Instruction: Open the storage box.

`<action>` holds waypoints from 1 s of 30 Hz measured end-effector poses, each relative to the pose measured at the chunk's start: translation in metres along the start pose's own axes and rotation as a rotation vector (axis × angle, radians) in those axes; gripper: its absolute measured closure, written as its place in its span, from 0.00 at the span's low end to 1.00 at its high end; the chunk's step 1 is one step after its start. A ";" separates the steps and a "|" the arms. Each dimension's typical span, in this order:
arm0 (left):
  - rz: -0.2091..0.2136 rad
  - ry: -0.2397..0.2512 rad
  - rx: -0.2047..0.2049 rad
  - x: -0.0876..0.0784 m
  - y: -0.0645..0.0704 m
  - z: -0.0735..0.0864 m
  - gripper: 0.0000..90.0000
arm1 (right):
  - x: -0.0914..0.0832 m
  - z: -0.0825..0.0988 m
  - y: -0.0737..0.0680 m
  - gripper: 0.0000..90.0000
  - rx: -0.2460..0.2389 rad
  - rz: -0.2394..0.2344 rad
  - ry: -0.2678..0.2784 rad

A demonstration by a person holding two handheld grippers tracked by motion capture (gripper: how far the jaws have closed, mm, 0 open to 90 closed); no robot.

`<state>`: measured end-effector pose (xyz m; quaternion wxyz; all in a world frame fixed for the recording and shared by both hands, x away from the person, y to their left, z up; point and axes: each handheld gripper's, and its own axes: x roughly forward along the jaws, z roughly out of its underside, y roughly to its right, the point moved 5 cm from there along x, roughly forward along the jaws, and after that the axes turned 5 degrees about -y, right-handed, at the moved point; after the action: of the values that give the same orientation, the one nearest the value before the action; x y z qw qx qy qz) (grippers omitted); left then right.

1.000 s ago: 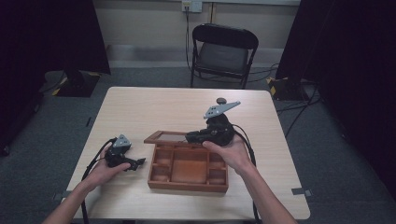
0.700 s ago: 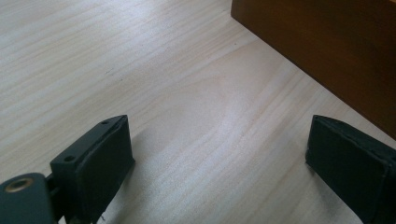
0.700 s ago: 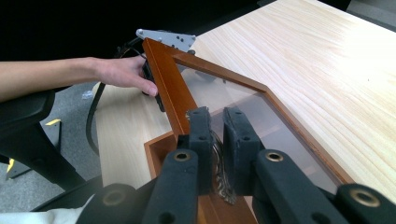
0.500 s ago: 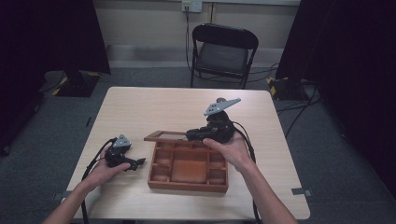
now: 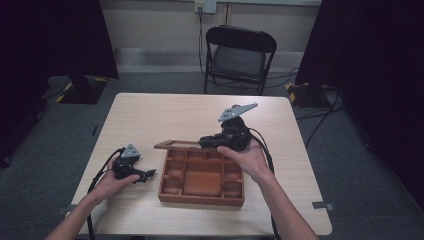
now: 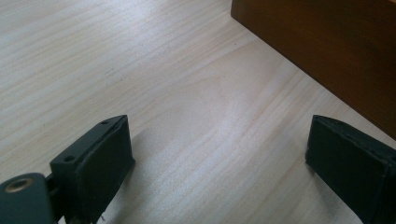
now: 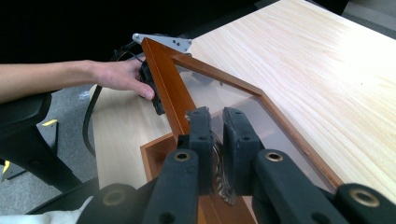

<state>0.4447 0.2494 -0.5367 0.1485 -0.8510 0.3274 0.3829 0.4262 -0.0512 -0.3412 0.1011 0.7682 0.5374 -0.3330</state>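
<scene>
Between the right gripper (image 7: pixel 215 126) jaws sits the near edge of the box lid (image 7: pixel 243 100), a brown wooden frame around a clear pane; jaws nearly closed, clamped on that edge, small gap left where the frame runs through. Lid tilted up ahead of the gripper, raised off the wooden box (image 5: pixel 202 176), far corner highest in the right gripper view. In the high view the right gripper (image 5: pixel 207 142) is over the box's far edge, grey plate up top, cable trailing back past the right hand (image 5: pixel 247 157). Box below and just toward the person from it, open top, several compartments around one bigger middle one, contents can't be made out.

Left gripper (image 6: pixel 219 158) jaws wide apart, nothing between them, just bare table (image 6: pixel 154 88) under the gap. Low to the tabletop; contact with it not clear. Box side wall just ahead and off to its right jaw's side, near but apart. High view: left gripper (image 5: pixel 147 174) just beside the box's left side, held by the left hand (image 5: pixel 112 182), cable looping off the table edge.

Past the right gripper, beyond the table's far edge, a black folding chair (image 5: pixel 239 56) on grey floor
</scene>
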 end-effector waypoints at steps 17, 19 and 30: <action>0.002 0.000 0.000 0.000 0.000 0.000 0.07 | -0.003 -0.009 0.005 0.94 -0.005 0.025 0.024; 0.002 0.000 0.000 0.000 0.000 0.000 0.07 | -0.003 -0.009 0.006 0.94 -0.012 0.027 0.024; 0.001 0.000 0.000 0.000 0.000 0.000 0.07 | -0.004 -0.011 0.009 0.94 0.001 0.022 0.034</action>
<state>0.4448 0.2494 -0.5367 0.1482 -0.8508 0.3280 0.3828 0.4378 -0.0519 -0.3322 0.0950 0.7796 0.5305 -0.3190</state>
